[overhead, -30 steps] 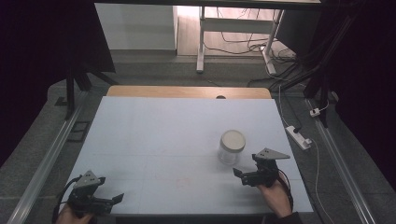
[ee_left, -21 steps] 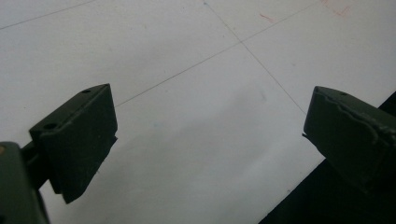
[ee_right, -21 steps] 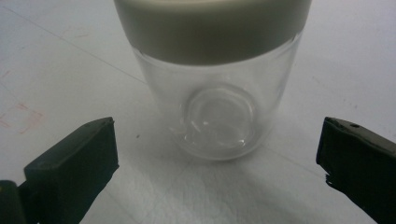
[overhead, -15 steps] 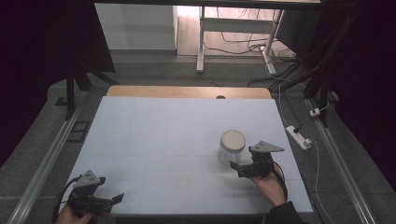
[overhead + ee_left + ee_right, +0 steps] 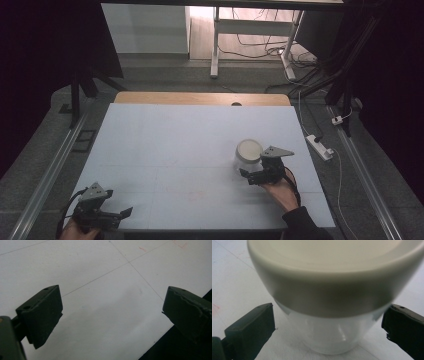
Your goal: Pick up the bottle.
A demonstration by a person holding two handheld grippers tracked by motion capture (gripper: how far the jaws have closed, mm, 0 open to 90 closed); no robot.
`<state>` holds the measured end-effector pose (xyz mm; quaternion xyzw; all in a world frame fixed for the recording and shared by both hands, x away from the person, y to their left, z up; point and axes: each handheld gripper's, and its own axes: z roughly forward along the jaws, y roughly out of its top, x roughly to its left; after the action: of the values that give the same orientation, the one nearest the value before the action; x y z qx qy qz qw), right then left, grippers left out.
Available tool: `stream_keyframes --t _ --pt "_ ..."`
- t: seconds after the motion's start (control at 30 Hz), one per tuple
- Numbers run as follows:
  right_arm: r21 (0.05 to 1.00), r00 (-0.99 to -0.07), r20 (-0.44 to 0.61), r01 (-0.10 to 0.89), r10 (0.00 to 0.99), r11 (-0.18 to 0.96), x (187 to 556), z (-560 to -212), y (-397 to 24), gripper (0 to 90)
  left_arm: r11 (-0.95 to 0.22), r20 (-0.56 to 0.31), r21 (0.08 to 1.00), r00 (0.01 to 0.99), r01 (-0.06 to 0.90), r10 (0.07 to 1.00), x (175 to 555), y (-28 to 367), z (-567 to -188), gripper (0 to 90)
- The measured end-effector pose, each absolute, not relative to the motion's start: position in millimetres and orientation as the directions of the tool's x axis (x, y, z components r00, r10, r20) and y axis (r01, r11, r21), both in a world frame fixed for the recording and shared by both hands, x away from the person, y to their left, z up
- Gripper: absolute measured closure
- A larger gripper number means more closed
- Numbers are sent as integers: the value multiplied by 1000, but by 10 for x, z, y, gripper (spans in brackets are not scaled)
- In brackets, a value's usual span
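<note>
A clear jar (image 5: pixel 248 156) with a cream lid (image 5: pixel 332 272) stands upright on the right half of the white table (image 5: pixel 190 150). My right gripper (image 5: pixel 254 174) is open right in front of it, a jaw on each side of the jar's glass body (image 5: pixel 329 335), with a small gap at either side. At the table's front left corner, my left gripper (image 5: pixel 122 214) is open low over bare table (image 5: pixel 107 297), nothing between its jaws.
A wooden strip (image 5: pixel 200 98) runs along the table's far edge. A white power strip (image 5: pixel 320 146) and cables lie on the floor to the right. Metal rails (image 5: pixel 50 170) flank the table. A white desk frame (image 5: pixel 250 35) stands behind.
My right gripper has moved forward and left up to the jar, so its jaws now sit on either side of the jar's body. The left gripper has stayed put.
</note>
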<state>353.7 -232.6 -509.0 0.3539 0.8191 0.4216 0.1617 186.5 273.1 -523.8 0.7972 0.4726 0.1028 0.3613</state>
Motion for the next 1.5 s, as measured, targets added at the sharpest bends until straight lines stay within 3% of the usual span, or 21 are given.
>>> stream_keyframes --t 0.63,0.73,1.5 --pt "812 -715 32 426 698 399 3674 -5146 -2239 0 -296 -175 670 532 681 828 1867 2723 -5239 40" --pt "818 -715 35 421 698 391 3684 -5136 -2245 47 -297 -175 670 533 681 828 1867 2722 -5239 40" --pt "812 -728 -15 392 686 434 3670 -5103 -2229 66 -297 -176 669 534 681 827 1868 2722 -5239 42"
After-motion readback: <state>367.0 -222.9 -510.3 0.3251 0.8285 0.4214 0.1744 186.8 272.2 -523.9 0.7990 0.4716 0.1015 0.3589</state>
